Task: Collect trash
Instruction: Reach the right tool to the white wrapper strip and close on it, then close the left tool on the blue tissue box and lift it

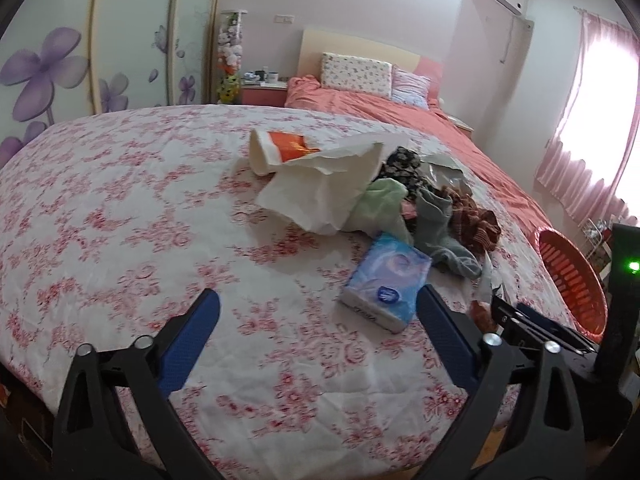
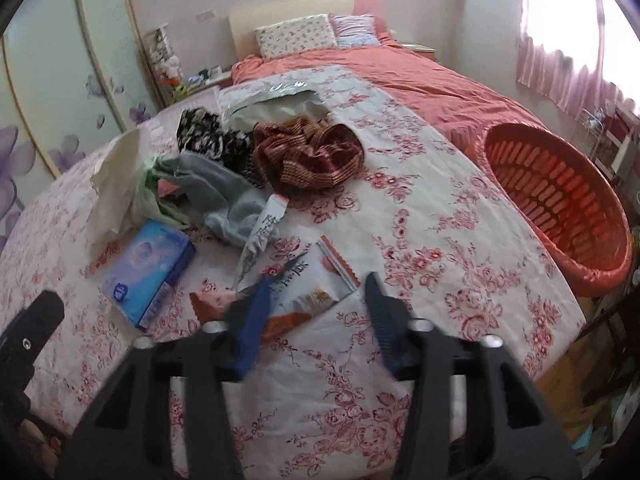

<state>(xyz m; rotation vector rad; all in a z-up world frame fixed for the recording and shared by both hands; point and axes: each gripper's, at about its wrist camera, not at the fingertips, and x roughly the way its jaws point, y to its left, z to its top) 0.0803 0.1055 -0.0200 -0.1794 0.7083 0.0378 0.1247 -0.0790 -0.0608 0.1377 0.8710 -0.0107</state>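
The right gripper (image 2: 316, 304), its blue ribbed fingers (image 2: 380, 312) partly spread with a gap between them, hangs over a flat, glossy torn snack wrapper (image 2: 316, 284) lying near the front edge of the bed's white quilted cover with a red flower print (image 2: 420, 248); the pads do not visibly press it. The slick film lies flush on soft, dimpled quilting, so the likely slip is that the fingers pinch cover fabric with it, or skid off the smooth foil. A second crumpled white wrapper strip (image 2: 264, 236) sits just beside it and could be dragged along. The left gripper (image 1: 316, 320) has its fingers spread wide and empty above the cover, near a soft blue plastic tissue pack (image 1: 386, 284). A heap of knitted and fleece clothes (image 2: 308, 156) lies further in, and the orange slotted plastic basket (image 2: 560, 200) stands at the bed's right edge, well apart from the wrapper.
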